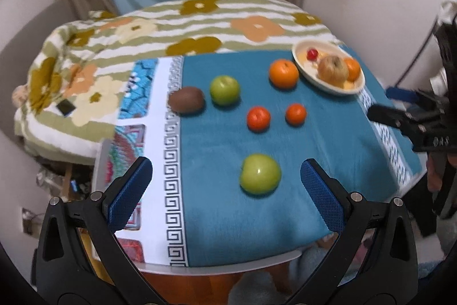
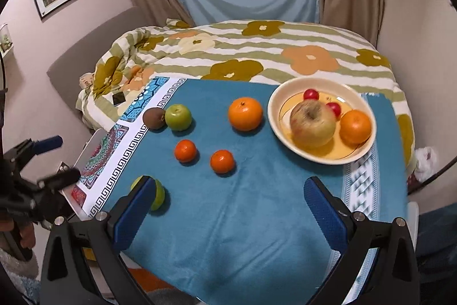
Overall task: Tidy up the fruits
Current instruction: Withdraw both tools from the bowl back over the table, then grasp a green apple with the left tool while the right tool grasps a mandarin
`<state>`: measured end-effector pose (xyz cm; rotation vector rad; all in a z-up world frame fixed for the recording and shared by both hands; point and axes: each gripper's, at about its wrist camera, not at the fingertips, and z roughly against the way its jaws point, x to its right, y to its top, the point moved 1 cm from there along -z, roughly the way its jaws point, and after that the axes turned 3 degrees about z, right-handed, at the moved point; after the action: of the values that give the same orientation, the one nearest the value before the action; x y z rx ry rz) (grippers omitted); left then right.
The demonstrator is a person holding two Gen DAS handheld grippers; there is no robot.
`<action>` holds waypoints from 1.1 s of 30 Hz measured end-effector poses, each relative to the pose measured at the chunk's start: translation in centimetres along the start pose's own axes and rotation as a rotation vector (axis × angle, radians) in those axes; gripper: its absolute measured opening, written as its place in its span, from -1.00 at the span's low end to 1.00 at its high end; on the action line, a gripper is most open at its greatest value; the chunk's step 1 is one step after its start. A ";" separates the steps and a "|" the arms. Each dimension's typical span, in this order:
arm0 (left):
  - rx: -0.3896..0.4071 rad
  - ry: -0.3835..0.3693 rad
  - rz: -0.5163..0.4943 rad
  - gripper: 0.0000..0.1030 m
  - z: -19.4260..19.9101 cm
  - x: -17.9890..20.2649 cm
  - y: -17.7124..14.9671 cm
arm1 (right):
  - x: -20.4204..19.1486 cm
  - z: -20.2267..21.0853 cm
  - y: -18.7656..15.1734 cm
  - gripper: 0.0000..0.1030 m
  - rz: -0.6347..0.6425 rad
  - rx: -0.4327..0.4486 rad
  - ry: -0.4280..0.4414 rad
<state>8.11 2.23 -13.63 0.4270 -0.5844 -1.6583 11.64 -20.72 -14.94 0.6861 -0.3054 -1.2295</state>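
A cream bowl at the table's far right holds a yellowish apple, an orange and two small red fruits. On the blue cloth lie a big orange, two small tangerines, a green apple, a kiwi and a near green apple. My left gripper is open, above the table's front edge, with the near green apple between its fingers' line. My right gripper is open and empty over the front of the cloth.
The small table is covered by a blue cloth with a patterned white border at the left. A bed with a flowered duvet lies right behind it. A wall stands to the left and curtains at the back.
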 end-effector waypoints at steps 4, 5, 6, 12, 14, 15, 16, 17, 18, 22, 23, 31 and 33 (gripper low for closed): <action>-0.039 -0.038 -0.049 1.00 -3.0 0.4 -1.4 | -0.5 -2.8 -0.8 1.00 0.016 -0.034 -0.034; -0.046 -0.047 -0.059 1.00 -3.8 0.6 -1.7 | -0.5 -3.5 -0.9 1.00 0.021 -0.041 -0.040; -0.054 -0.055 -0.068 1.00 -4.7 0.8 -2.0 | -0.5 -4.1 -1.0 1.00 0.027 -0.048 -0.045; -0.085 -0.072 -0.128 0.93 -8.4 2.2 -2.7 | -0.4 -7.5 -1.4 1.00 0.103 -0.088 -0.084; -0.090 -0.075 -0.141 0.92 -9.3 2.7 -2.8 | -0.4 -8.3 -1.5 0.98 0.122 -0.093 -0.088; -0.091 -0.076 -0.143 0.90 -9.5 2.7 -2.8 | -0.4 -8.6 -1.5 0.94 0.126 -0.095 -0.085; -0.092 -0.077 -0.145 0.87 -9.7 2.9 -2.8 | -0.4 -8.9 -1.5 0.90 0.128 -0.099 -0.078; -0.096 -0.076 -0.146 0.78 -10.0 3.1 -2.8 | -0.3 -9.1 -1.6 0.88 0.130 -0.103 -0.073; -0.102 -0.076 -0.148 0.69 -10.3 3.2 -2.8 | -0.4 -9.3 -1.6 0.86 0.133 -0.104 -0.070; -0.128 -0.104 -0.153 0.39 -11.3 3.6 -3.2 | -0.5 -10.0 -1.6 0.81 0.140 -0.112 -0.051; -0.129 -0.118 -0.151 0.27 -11.3 3.7 -3.2 | -0.5 -10.2 -1.7 0.81 0.137 -0.115 -0.044; -0.134 -0.118 -0.137 0.17 -11.1 4.1 -3.2 | -0.8 -11.1 -1.5 0.50 0.129 -0.124 -0.002; -0.135 -0.111 -0.128 0.17 -11.0 4.0 -3.2 | -1.0 -11.5 -1.3 0.47 0.140 -0.129 0.004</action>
<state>11.26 -2.84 -24.19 0.2797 -0.5317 -1.8413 16.77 -16.41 -24.40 0.5471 -0.2636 -1.1042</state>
